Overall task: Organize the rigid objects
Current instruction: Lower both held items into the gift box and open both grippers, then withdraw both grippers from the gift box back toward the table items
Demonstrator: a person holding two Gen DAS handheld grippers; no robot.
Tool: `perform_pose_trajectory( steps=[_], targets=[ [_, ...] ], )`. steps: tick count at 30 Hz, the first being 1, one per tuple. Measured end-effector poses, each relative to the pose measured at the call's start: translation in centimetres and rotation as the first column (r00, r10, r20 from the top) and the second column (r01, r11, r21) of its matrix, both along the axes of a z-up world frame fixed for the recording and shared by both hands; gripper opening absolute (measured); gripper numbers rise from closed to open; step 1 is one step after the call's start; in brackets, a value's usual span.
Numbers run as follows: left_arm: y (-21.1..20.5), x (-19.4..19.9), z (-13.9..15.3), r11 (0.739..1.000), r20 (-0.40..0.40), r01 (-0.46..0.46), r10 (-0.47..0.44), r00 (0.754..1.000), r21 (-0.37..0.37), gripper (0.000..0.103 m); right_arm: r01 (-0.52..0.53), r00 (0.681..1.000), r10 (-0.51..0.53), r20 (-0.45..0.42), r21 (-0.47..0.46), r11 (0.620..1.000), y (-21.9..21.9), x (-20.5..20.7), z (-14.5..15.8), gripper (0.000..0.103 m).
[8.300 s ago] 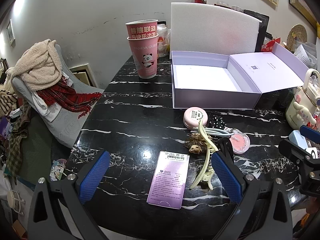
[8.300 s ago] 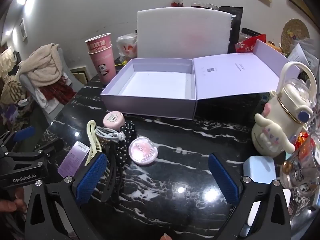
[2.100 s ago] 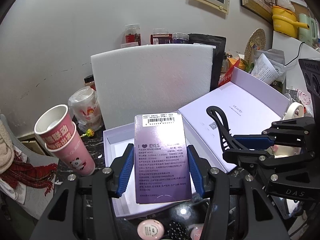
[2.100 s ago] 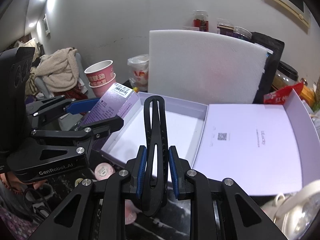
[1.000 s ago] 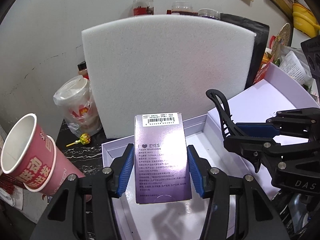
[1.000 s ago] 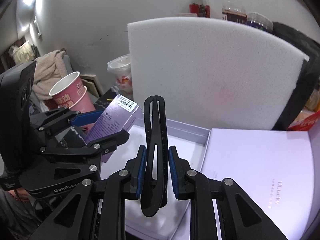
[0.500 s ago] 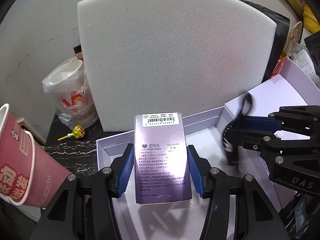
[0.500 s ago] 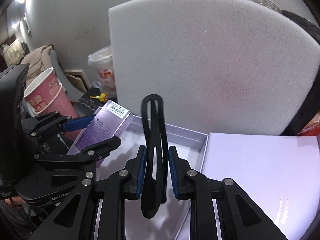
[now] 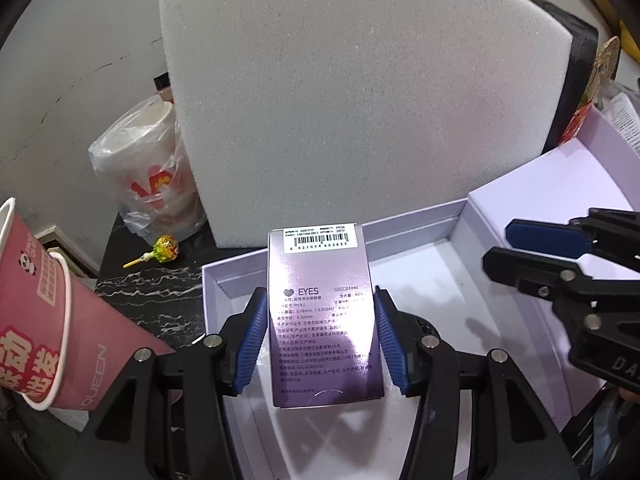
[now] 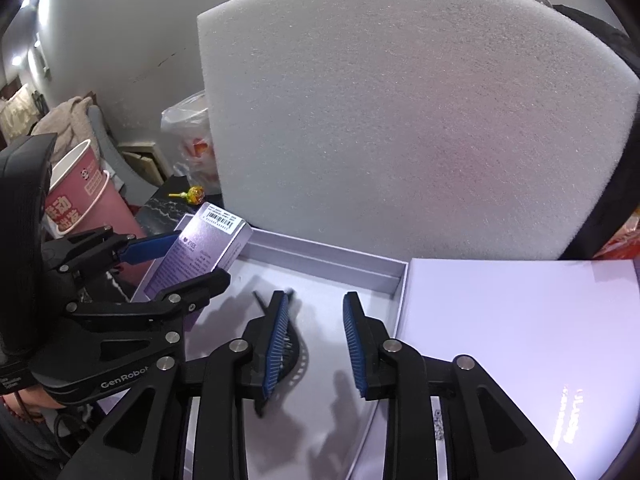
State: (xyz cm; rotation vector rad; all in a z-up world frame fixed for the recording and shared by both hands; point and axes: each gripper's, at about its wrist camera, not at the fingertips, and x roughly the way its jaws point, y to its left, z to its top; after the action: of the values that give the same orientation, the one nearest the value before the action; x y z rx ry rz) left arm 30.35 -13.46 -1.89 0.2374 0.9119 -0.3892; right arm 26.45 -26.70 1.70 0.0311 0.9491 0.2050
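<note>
The left gripper clamps the carton over the box. The right gripper's jaws have just been opening; the clip (half hidden behind the left pad) lies inside the box.

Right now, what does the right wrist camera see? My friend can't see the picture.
The right gripper has just been opening over a lilac box, and a black hair clip lies inside beside one pad. At left, the left gripper holds a purple carton; a white foam sheet stands behind.
</note>
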Motion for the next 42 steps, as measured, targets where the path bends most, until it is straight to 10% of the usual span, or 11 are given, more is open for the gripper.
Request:
perform_pose_trajectory(
  steps=[42],
  targets=[
    [1.9, -9.4, 8.8, 1.0, 0.189, -0.015, 0.02, 0.982, -0.024, 0.058, 0.043, 0.986, -0.037, 0.161, -0.033, 0.999, 0.2, -9.0, 7.6, 0.041]
  ],
)
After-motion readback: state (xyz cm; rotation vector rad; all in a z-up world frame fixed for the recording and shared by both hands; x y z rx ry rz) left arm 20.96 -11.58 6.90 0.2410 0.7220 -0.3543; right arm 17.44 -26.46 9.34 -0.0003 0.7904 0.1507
